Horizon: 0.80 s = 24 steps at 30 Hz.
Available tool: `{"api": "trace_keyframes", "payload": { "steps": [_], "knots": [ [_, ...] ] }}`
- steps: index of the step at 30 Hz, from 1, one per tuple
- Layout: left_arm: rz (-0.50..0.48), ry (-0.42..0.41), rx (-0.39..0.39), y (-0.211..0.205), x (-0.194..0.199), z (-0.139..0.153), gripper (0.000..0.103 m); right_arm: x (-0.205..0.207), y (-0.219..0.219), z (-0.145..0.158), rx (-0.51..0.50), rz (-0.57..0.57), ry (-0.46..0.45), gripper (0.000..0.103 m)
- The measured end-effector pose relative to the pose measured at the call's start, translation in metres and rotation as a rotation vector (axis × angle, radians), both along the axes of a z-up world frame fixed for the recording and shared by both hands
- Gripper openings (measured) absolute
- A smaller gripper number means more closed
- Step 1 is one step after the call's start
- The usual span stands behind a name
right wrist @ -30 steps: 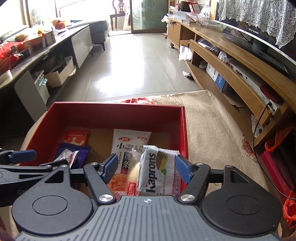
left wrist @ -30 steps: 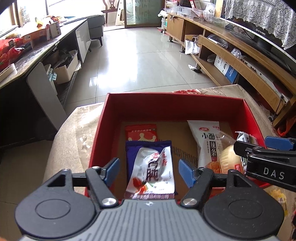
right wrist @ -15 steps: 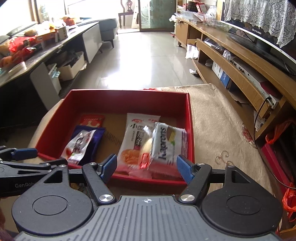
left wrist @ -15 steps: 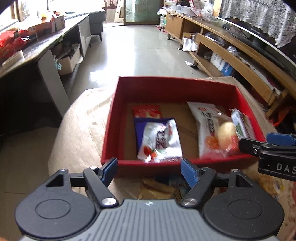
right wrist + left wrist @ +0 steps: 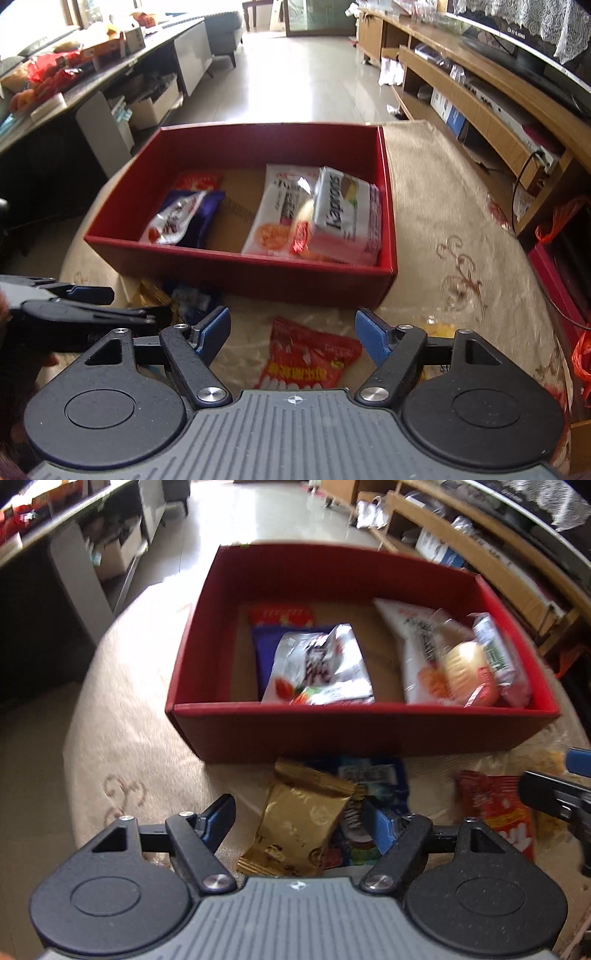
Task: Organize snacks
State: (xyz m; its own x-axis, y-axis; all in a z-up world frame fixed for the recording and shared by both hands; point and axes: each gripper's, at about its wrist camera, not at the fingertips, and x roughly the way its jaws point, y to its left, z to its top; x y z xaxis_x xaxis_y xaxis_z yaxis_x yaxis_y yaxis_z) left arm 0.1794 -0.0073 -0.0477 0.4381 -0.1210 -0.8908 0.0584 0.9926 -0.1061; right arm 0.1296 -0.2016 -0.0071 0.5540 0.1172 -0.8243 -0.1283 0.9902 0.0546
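Note:
A red box (image 5: 354, 731) (image 5: 236, 271) stands on a beige-clothed table and holds several snack packets: a silver packet (image 5: 321, 668) on a purple one, a white noodle bag (image 5: 275, 214) and a Kaprons pack (image 5: 341, 206). In front of the box lie a gold packet (image 5: 303, 823), a blue packet (image 5: 373, 775) and a red packet (image 5: 308, 354). My left gripper (image 5: 299, 823) hovers over the gold packet, jaws opening, pads clear of it. My right gripper (image 5: 291, 334) hangs above the red packet, jaws opening too, nothing gripped.
A yellow wrapper (image 5: 437, 326) lies right of the red packet. Beyond the table is a tiled floor (image 5: 303, 85), a long wooden TV bench (image 5: 480, 103) on the right and a cluttered dark counter (image 5: 74, 74) on the left.
Both grippers have pulled back out of the box, leaving the silver packet and the Kaprons pack inside. They now sit wider over the loose packets in front of it.

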Motion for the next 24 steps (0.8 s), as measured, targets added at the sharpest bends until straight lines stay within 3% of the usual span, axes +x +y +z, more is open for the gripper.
{"api": "trace_keyframes", "payload": {
  "steps": [4,9,14,24],
  "knots": [
    [0.032,0.029,-0.074,0.008,0.007,-0.005,0.075,0.002,-0.004,-0.005,0.009,-0.007,0.027,0.080],
    [-0.006,0.021,-0.075,0.001,-0.003,0.001,0.053,0.005,-0.005,-0.012,-0.001,-0.010,0.054,0.080],
    [-0.011,0.039,-0.081,0.002,-0.019,0.006,0.041,0.006,-0.012,-0.021,-0.015,-0.032,0.083,0.080],
    [-0.016,0.057,-0.075,0.000,-0.040,0.006,0.041,0.008,-0.013,-0.036,-0.006,-0.056,0.125,0.084]
  ]
}}
